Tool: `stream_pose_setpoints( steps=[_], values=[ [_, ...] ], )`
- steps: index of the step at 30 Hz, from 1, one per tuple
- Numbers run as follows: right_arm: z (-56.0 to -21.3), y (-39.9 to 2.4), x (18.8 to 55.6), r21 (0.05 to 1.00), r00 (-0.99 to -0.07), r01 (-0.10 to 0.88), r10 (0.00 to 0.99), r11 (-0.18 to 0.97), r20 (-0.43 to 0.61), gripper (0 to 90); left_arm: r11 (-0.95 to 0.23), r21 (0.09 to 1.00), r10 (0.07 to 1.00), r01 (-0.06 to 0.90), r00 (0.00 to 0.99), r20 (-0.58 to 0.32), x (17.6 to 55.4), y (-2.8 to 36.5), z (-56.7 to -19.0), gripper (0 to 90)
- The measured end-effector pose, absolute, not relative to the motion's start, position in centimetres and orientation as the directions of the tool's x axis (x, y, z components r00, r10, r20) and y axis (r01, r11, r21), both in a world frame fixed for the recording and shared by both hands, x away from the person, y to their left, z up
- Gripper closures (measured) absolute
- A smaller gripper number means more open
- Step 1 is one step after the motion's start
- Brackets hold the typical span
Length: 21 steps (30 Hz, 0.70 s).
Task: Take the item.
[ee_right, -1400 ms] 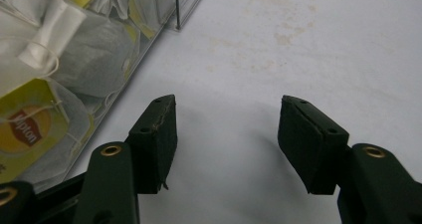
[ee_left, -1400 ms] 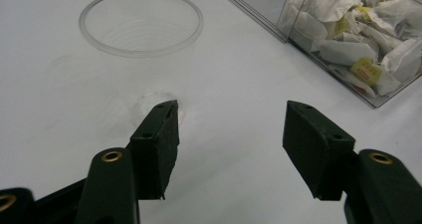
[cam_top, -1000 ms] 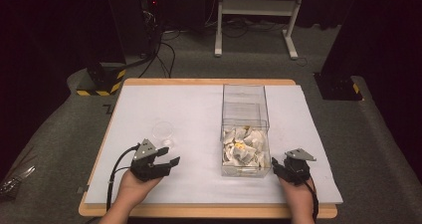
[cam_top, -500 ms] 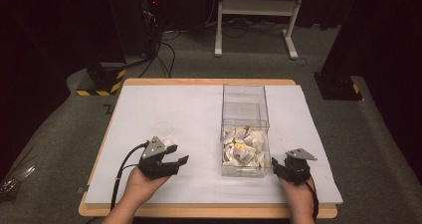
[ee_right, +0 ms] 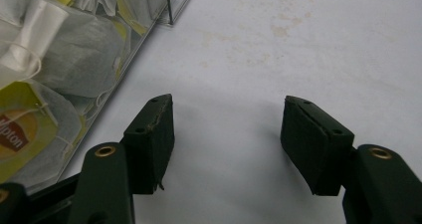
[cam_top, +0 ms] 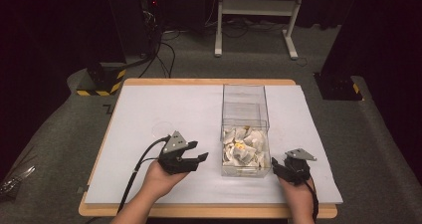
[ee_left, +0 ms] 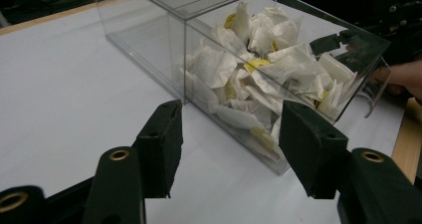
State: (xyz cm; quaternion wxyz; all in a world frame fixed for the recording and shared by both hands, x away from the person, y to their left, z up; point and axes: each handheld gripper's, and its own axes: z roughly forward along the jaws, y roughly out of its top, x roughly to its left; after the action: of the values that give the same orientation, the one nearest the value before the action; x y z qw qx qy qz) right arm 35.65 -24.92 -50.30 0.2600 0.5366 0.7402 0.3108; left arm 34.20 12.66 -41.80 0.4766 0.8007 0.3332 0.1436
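**Box flanked, both grippers empty**

Clear box [cam_top: 245,129] was seen at table centre-right, long axis 12–6, near half packed with white tea bags [cam_top: 244,148]. From the left gripper [cam_top: 191,159] it lay at 3 o'clock; from the right gripper [cam_top: 276,167], at 10 o'clock and nearer. Both jaw pairs were spread, nothing gripped.

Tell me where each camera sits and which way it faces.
High view: above the person's side, looking forward and down on the table; forearms, left gripper and right gripper show.
Left gripper view: rides the left gripper, facing the clear box of tea bags.
Right gripper view: rides the right gripper, facing bare white tabletop beside the box.
Shared: the box and tea bags appear in all three.
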Motion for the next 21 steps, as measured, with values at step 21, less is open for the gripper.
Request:
stream_pose_setpoints(
  steps=[21],
  values=[
    [-50.3, -24.9, 35.6, 0.738, -0.289, 0.636, 0.956, 0.224, -0.041, 39.3, -0.395, 0.840, 0.591, 0.373, 0.803, -0.078, 35.2, 5.9, -41.7, 50.2]
  ],
)
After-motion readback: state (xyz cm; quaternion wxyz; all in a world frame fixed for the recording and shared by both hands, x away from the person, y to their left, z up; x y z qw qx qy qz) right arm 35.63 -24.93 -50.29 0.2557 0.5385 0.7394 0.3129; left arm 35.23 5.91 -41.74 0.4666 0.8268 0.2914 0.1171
